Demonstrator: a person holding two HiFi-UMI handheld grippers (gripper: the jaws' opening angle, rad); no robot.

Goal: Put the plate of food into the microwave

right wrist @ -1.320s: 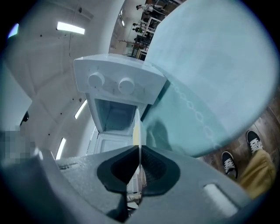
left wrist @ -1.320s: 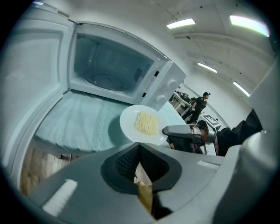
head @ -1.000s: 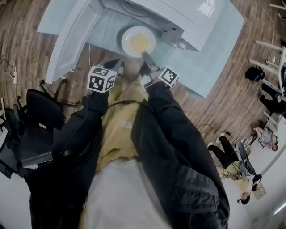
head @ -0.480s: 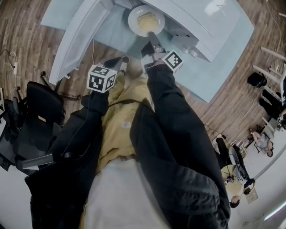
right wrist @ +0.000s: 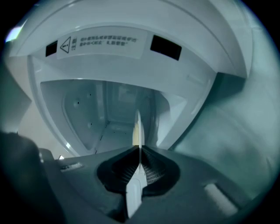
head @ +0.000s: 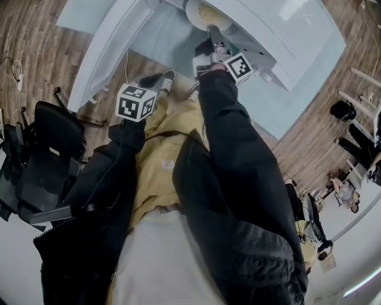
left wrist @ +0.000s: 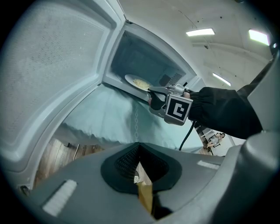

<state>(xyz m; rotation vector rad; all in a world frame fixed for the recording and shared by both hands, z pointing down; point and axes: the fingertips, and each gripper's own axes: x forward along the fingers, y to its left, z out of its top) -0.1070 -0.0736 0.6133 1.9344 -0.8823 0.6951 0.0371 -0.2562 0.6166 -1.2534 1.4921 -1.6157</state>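
Bearing yellow food (left wrist: 141, 83), round white plate (left wrist: 129, 79)

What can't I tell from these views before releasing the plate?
- Head view: plate cut off by the top edge and the microwave roof.
- Right gripper view: plate edge-on, its top face unseen.
- Left gripper view: right gripper covers the plate's near rim; whether it touches the cavity floor is unclear.

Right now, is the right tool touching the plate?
Touching. The right gripper view shows the right tool shut on the plate, whose rim runs edge-on between its jaws; the left gripper view shows the same grip from the side.
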